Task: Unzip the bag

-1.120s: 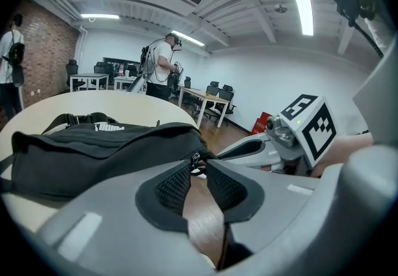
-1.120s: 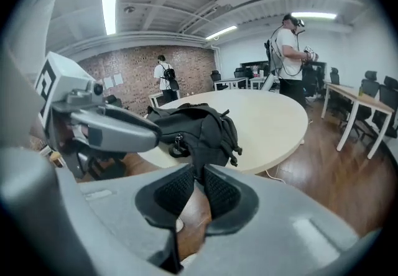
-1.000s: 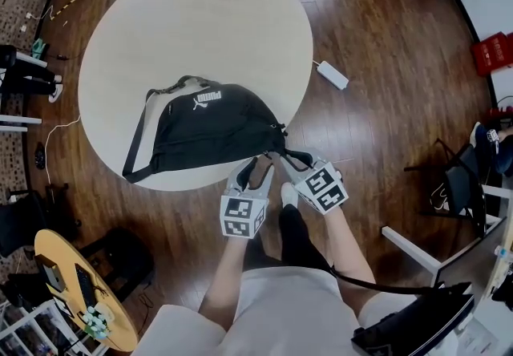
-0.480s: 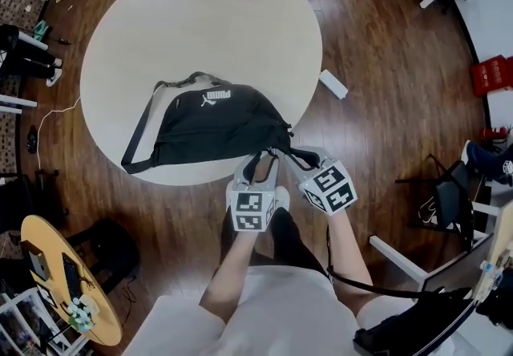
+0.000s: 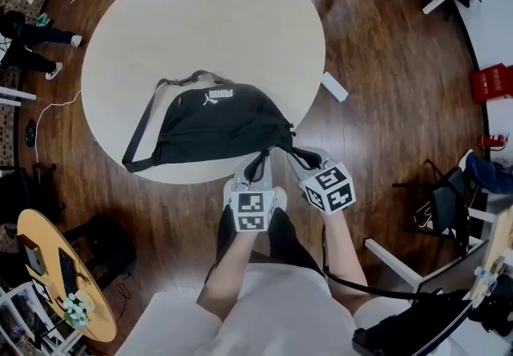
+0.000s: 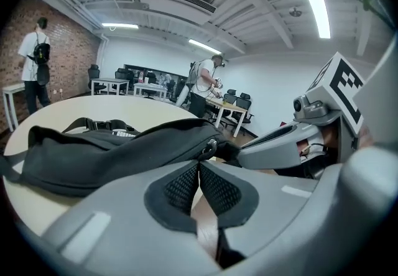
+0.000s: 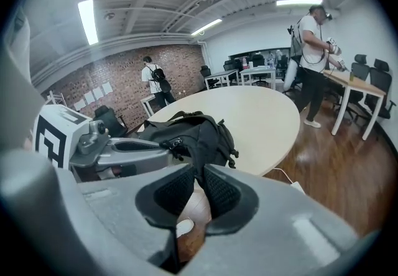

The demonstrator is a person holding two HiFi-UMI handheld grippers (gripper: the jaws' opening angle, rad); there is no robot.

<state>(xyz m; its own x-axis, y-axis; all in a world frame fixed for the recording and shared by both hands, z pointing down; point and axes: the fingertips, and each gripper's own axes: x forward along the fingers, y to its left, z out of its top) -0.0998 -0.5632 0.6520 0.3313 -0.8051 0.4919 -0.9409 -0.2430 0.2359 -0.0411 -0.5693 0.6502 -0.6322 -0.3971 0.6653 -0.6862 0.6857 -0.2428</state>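
Observation:
A black waist bag (image 5: 208, 122) lies on the round pale table (image 5: 200, 18), its right end at the near edge. My left gripper (image 5: 258, 163) is at that end. Its jaws are closing and their tips meet in the left gripper view (image 6: 199, 166) on the zipper pull (image 6: 211, 144), whose metal ring shows just beyond them. My right gripper (image 5: 290, 155) is beside it, shut on the bag's end strap. In the right gripper view, black fabric runs down between the right gripper's (image 7: 198, 175) pads. The zipper pull (image 7: 176, 142) sits at the left gripper's tips.
The bag's strap (image 5: 140, 134) loops off its left end on the tabletop. A white power strip (image 5: 334, 86) lies on the wood floor to the right. A dark chair (image 5: 449, 194) stands farther right and a yellow table (image 5: 56, 266) at lower left. People stand beyond the table.
The left gripper's jaws, spread before, have come together at the bag's right end. The right gripper and the bag have stayed put. Feet at the top have shifted.

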